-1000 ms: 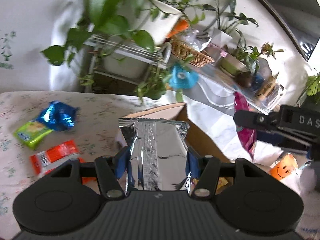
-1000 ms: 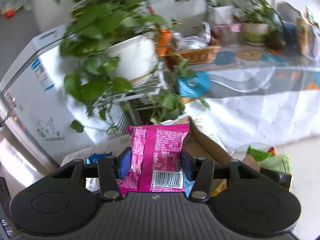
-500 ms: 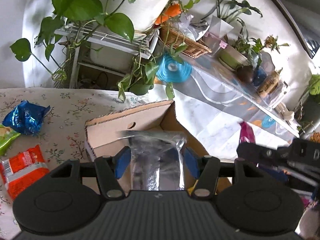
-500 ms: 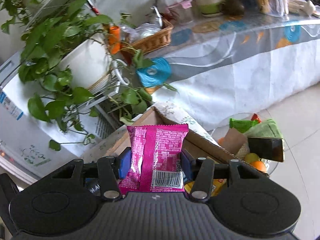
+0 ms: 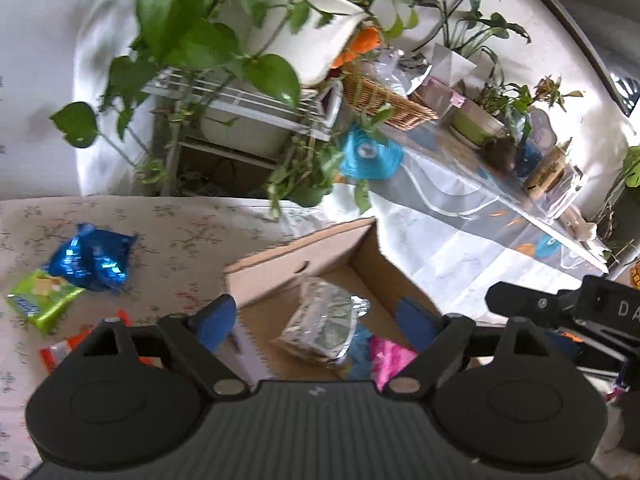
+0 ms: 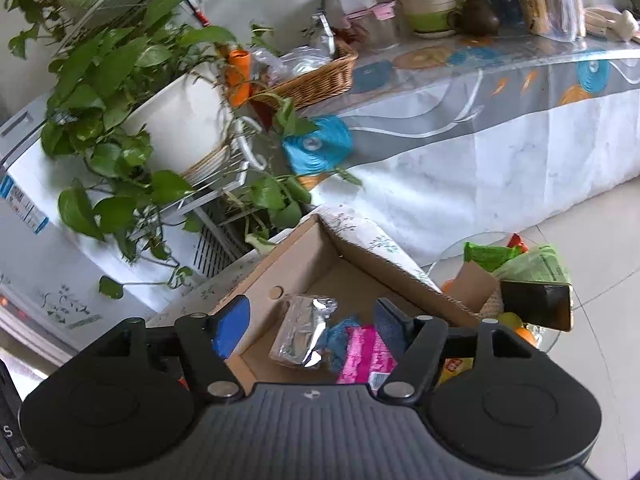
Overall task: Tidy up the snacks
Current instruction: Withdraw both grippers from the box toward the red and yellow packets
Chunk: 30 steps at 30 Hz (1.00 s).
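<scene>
Here, nearest the left wrist camera, the left hand-held gripper [image 5: 316,320] has its blue-padded jaws opening wide, with nothing pinched; the crinkled silver foil snack packet [image 5: 322,326] lies below the gap, on the floor of the open brown cardboard box [image 5: 280,264]. Just to the right of the silver packet in the box sit a small blue wrapper and a bright pink snack packet [image 5: 386,360], partly hidden by the gripper body. The right hand-held gripper [image 6: 310,322] likewise hangs over the box, its jaws opening and free of any load; in its view the pink packet [image 6: 362,354] lies flat beside the silver one [image 6: 302,332], with a yellow packet [image 6: 456,366] peeking out at the box's right end.

The box rests on the bench covered in a pale floral cloth [image 5: 180,232]. To the left of the box, well apart from it, a shiny blue snack bag [image 5: 94,258] touches a lime-green snack packet [image 5: 42,300], and an orange-red packet [image 5: 64,350] lies nearer the camera, half behind the gripper.

Beyond the bench stand a white wire plant rack [image 5: 248,116] with a trailing leafy green plant [image 5: 192,40], and a long table with a grey and white patterned cloth [image 6: 500,128] that carries a woven wicker basket [image 6: 320,76] and potted plants.
</scene>
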Tool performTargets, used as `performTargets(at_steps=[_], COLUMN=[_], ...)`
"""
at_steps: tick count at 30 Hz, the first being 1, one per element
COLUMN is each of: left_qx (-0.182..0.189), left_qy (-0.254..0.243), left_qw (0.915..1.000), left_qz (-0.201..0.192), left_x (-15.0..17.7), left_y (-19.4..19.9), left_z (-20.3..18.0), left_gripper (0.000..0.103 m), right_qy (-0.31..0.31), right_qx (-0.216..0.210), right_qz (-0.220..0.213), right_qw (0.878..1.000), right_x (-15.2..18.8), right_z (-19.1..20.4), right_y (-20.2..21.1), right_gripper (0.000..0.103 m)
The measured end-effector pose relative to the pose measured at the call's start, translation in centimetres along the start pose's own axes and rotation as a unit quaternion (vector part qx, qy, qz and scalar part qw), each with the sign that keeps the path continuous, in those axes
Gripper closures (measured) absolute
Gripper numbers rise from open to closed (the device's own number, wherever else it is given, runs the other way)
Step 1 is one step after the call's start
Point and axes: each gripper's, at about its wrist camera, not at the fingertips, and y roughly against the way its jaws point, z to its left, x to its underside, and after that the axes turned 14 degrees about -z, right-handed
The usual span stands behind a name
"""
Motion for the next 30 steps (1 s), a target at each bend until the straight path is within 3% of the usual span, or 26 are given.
performTargets(at_steps=[19,26,30], left_qx=[-0.066,-0.085,-0.085], left_qy=[0.01,0.041,0.018], left_qw=[0.9977,0.9953,0.9956], left_qz=[0.011,0.024,0.034], left_x=[-0.2,0.1,0.7], left_y=[4.3,4.9,4.8], left_z=[9.3,12.6,13.7], left_gripper=[0.013,0.01,0.009], right_qy=[0.106,0.149,0.168], right_qx=[-0.069,-0.113,-0.139], right_qz=[0.012,0.018,0.036], right_qw=[0.992,0.982,0.975], right_x=[2.2,3.6,4.7], right_z=[5.4,7.5,8.4], right_y=[-0.5,-0.1,0.1], right_gripper=[0.022,0.021,0.021])
